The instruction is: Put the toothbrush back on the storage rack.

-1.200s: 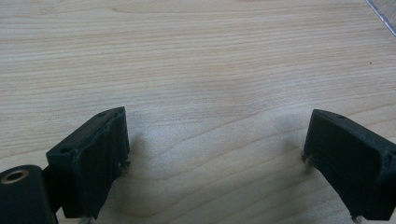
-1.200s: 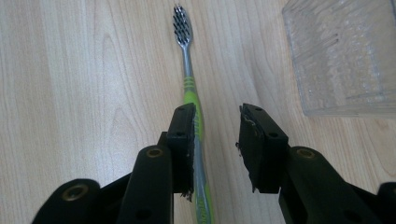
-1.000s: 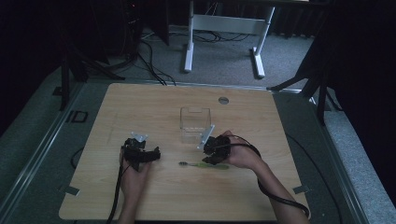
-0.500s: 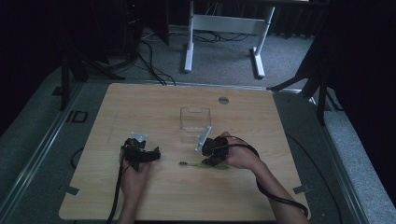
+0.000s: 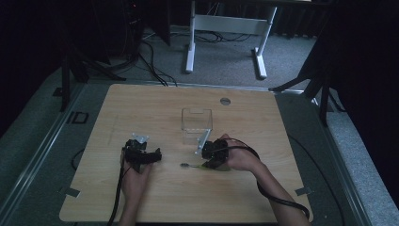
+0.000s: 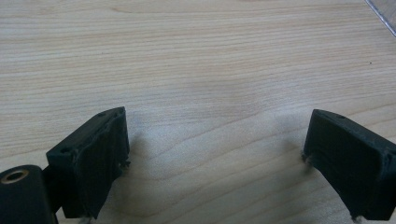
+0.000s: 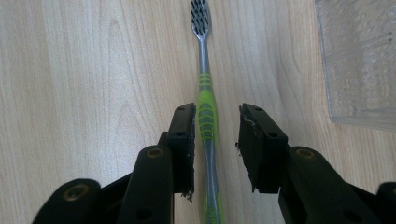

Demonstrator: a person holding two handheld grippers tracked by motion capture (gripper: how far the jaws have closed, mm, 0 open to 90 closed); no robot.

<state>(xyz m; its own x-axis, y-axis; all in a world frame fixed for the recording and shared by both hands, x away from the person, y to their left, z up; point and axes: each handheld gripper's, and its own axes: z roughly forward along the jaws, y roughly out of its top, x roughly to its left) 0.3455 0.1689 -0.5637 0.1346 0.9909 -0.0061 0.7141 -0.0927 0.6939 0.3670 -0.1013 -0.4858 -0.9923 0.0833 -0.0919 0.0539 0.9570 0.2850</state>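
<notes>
Nothing has shifted visibly since a second ago. Right gripper (image 7: 214,140) straddles the green-and-grey toothbrush (image 7: 206,112) lying on the table (image 5: 155,108), jaws not pinching it; handle end cut off by the frame. Left gripper (image 6: 215,154) released, resting apart; clear box (image 7: 359,60) only partly visible.
</notes>
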